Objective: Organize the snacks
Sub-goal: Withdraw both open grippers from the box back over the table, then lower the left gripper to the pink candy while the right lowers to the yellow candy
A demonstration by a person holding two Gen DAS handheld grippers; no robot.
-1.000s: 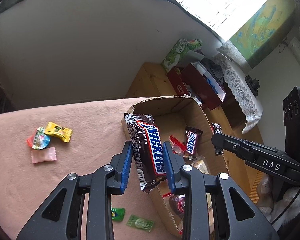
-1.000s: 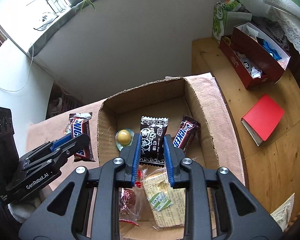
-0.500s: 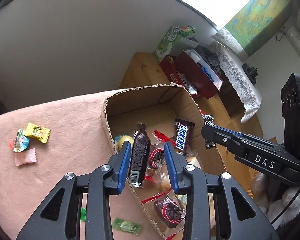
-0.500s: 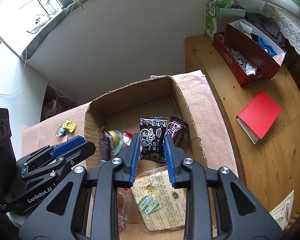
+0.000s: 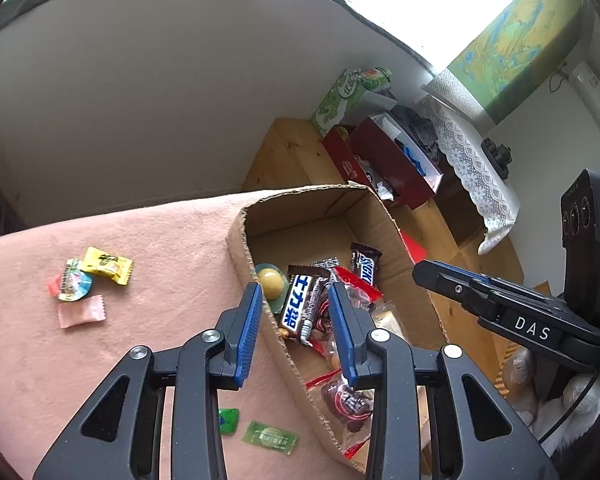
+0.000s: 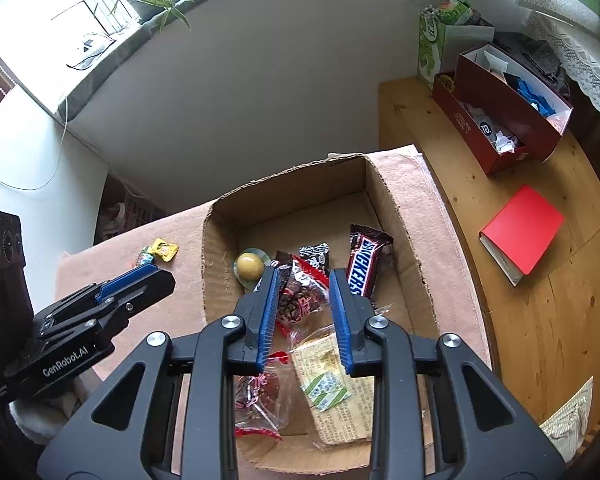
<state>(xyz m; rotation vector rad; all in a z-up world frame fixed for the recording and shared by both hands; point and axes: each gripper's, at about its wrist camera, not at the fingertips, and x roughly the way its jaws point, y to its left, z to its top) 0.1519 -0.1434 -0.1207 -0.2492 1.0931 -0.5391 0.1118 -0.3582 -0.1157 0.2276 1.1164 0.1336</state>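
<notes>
A pink cloth covers the surface (image 5: 148,344), and an open cardboard box (image 5: 236,248) sits at its right edge, reaching toward the far edge. Inside the box lie a large Snickers bar (image 5: 298,306) against the left wall, a smaller Snickers bar (image 6: 363,266) nearer the right wall, a black-and-white candy packet (image 6: 315,255), a round yellow jelly cup (image 6: 250,266), clear red-trimmed packets of dark dried fruit (image 6: 300,300) and a pale printed wafer packet (image 6: 332,384) toward the near end.

The left claw (image 5: 296,314) hovers above the box's left wall, fingers spread apart and empty, the large Snickers bar lying loose below them. The right claw (image 6: 303,306) hangs over the box's middle, also spread wide and holding nothing.

On the cloth left of the box, near the left edge, lie a yellow candy (image 5: 107,265), a round colourful jelly cup (image 5: 74,285) and a pink candy (image 5: 81,312), all close together. Two green candies (image 5: 270,437) rest near the near edge.
</notes>
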